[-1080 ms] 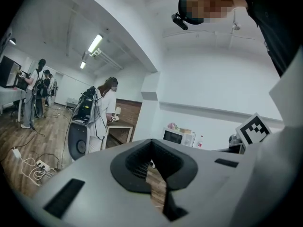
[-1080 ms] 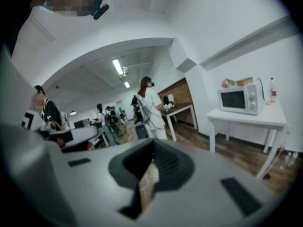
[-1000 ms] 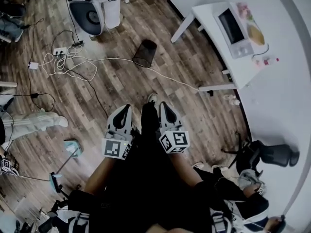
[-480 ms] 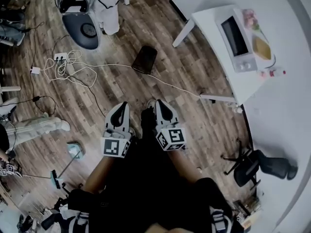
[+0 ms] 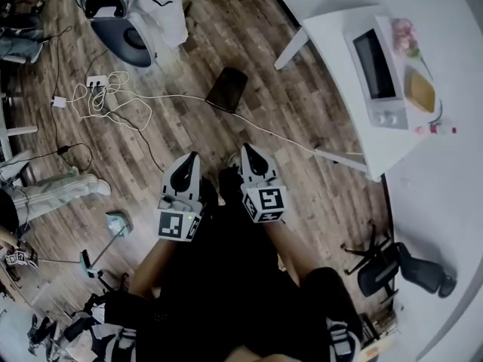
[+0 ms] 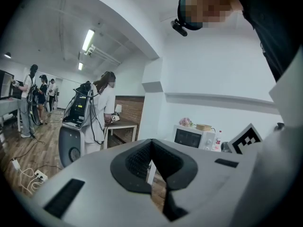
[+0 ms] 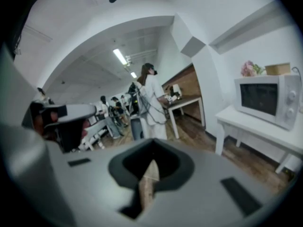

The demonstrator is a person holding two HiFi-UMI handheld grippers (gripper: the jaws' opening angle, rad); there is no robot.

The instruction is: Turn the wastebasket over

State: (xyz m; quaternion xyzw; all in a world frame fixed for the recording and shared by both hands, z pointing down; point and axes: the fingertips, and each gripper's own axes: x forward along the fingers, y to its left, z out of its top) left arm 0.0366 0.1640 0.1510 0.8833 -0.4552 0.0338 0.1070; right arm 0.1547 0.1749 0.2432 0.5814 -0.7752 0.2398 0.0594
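Advanced slightly toward wastebasket (image 5: pixel 226 89) since earlier frame: left tongs (image 5: pixel 187 162), right tongs (image 5: pixel 250 154), both closed, empty. Wastebasket dark, resting on wood floor (image 5: pixel 302 134) ahead of tongs, left of white bench (image 5: pixel 332 40).

Grey left tongs (image 5: pixel 192 159), right tongs (image 5: pixel 247 151); marker cubes (image 5: pixel 179 226); black clothing (image 5: pixel 226 292).

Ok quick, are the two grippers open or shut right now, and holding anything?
Left gripper: shut, holding nothing.
Right gripper: shut, holding nothing.
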